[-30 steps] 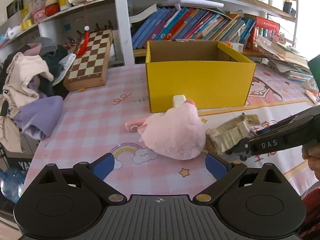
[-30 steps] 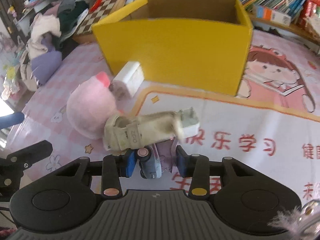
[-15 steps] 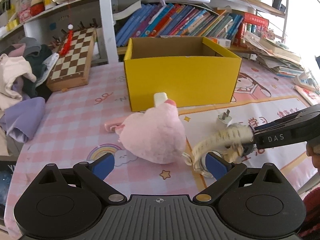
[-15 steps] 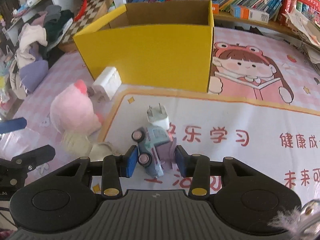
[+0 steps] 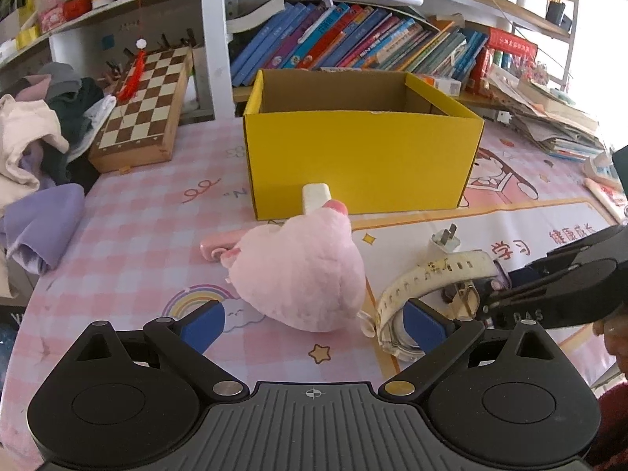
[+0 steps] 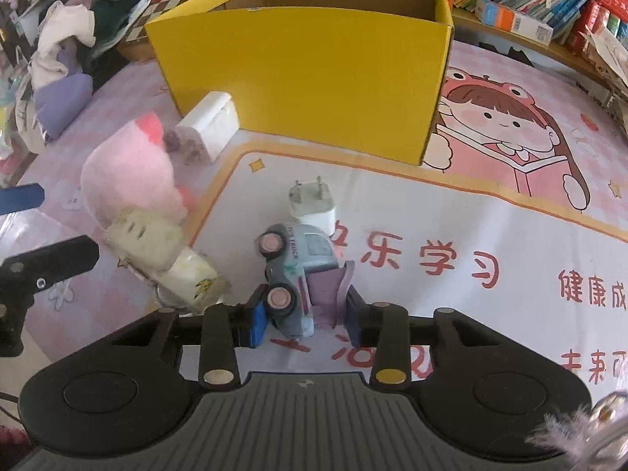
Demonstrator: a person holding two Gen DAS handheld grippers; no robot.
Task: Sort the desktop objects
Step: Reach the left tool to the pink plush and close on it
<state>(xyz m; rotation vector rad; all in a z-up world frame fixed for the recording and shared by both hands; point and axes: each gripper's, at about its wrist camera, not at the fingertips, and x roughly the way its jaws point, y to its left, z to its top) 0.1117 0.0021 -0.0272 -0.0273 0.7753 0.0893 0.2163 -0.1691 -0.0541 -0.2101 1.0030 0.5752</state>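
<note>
My right gripper (image 6: 304, 316) points down at the mat. Its jaws are closing, and its pads press on a grey-blue toy car (image 6: 298, 271) with pink wheels. A white charger plug (image 6: 312, 204) lies just beyond the car. My left gripper (image 5: 314, 325) stands open, right behind a pink plush (image 5: 298, 274). A cream strap watch (image 5: 431, 274) lies on the table. It reaches from the left gripper's right finger towards the right gripper (image 5: 490, 294), and neither gripper holds it. The open yellow box (image 5: 361, 165) stands behind, with a white block (image 5: 314, 194) against its front.
A chessboard (image 5: 145, 117) and a heap of clothes (image 5: 31, 149) fill the far left. Shelves of books (image 5: 353, 47) and stacked papers (image 5: 549, 117) stand behind and to the right of the box. A pink stick-like item (image 5: 216, 243) lies left of the plush.
The watch hung in the air at the right gripper's tip. It has dropped to the table beside the left gripper's right finger. The toy car stayed between the right pads.
</note>
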